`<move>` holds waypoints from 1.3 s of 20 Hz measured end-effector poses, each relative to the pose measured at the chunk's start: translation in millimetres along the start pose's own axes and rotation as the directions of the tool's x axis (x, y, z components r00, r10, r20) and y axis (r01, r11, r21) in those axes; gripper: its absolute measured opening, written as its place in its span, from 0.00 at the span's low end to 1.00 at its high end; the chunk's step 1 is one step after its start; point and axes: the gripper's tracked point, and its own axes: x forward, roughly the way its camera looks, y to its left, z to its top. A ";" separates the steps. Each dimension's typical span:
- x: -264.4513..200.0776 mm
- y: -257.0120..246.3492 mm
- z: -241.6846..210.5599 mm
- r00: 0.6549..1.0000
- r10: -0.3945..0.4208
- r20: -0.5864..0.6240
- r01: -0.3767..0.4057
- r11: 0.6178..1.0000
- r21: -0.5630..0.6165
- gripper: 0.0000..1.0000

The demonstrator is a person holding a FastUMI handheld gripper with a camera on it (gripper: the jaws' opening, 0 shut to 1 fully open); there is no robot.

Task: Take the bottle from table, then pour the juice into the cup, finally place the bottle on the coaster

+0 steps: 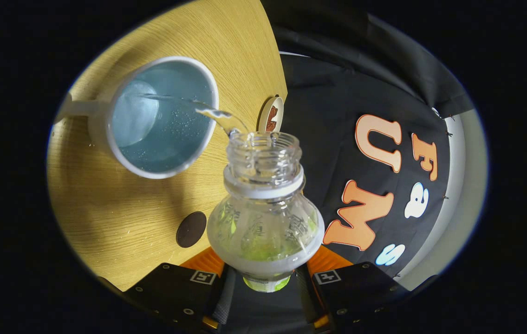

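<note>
A clear plastic bottle (265, 213) with no cap lies tilted between my fingers, its open mouth pointing ahead toward the cup. My gripper (263, 278) is shut on the bottle's body, one finger on each side. A thin stream of clear liquid (212, 113) runs from the bottle's mouth over the rim into a white cup (161, 116) with a pale blue inside, which holds liquid. The cup stands on the wooden table (114, 208), its handle pointing away from the bottle. A round coaster (270, 114) with a brown picture lies on the table just beyond the bottle's mouth, near the table's edge.
A dark round disc (191, 228) lies on the table beside the bottle's shoulder. The table's edge (281, 69) runs just past the coaster, with the black booth cloth (337, 116) beyond it.
</note>
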 end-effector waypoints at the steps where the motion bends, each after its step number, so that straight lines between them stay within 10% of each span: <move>1: 0.9 -1.1 0.2 1.000 -0.004 0.002 0.004 1.000 -0.010 0.61; 26: 6.7 -13.7 -6.5 1.000 -0.018 0.005 0.018 0.998 -0.066 0.61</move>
